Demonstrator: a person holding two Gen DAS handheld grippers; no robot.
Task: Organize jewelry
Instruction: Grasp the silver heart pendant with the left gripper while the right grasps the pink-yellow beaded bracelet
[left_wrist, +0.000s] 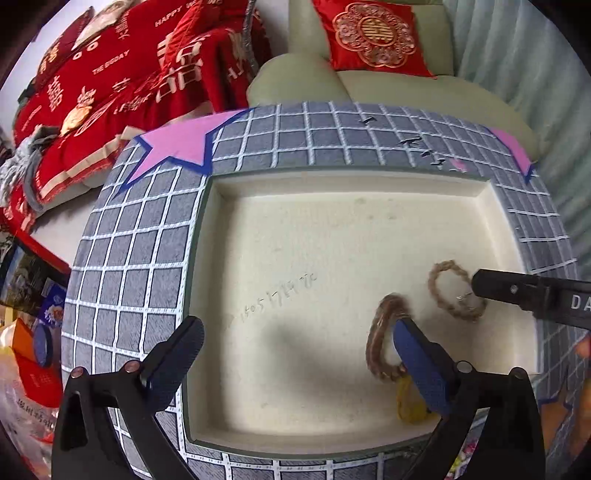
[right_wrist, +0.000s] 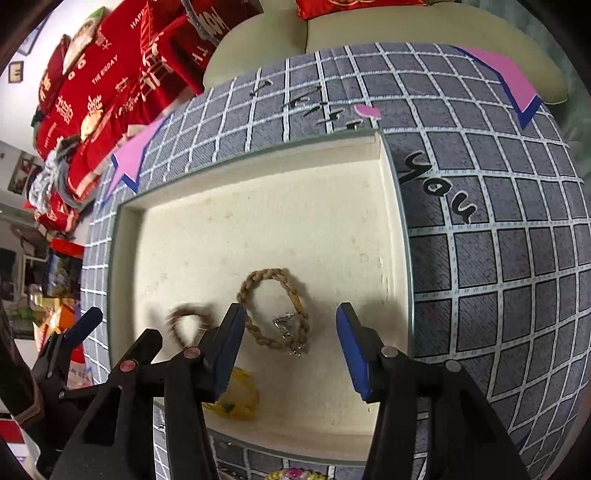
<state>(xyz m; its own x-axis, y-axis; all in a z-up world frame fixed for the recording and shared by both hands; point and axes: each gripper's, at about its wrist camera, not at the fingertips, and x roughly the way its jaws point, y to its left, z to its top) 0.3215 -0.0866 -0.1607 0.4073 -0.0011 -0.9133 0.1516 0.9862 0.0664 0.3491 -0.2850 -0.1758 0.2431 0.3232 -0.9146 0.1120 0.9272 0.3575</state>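
Observation:
A cream tray lies on a grey checked cloth. In it lie a light braided bracelet with a small silver charm, a darker brown braided bracelet and a yellow piece. My left gripper is open over the tray, its right finger beside the brown bracelet. My right gripper is open, its fingers on either side of the light bracelet. The brown bracelet looks blurred in the right wrist view, left of the yellow piece.
The grey checked cloth has pink star patches. Behind are a cream sofa with a red cushion and red bedding. Bags and boxes lie at the left. Coloured beads show at the near edge.

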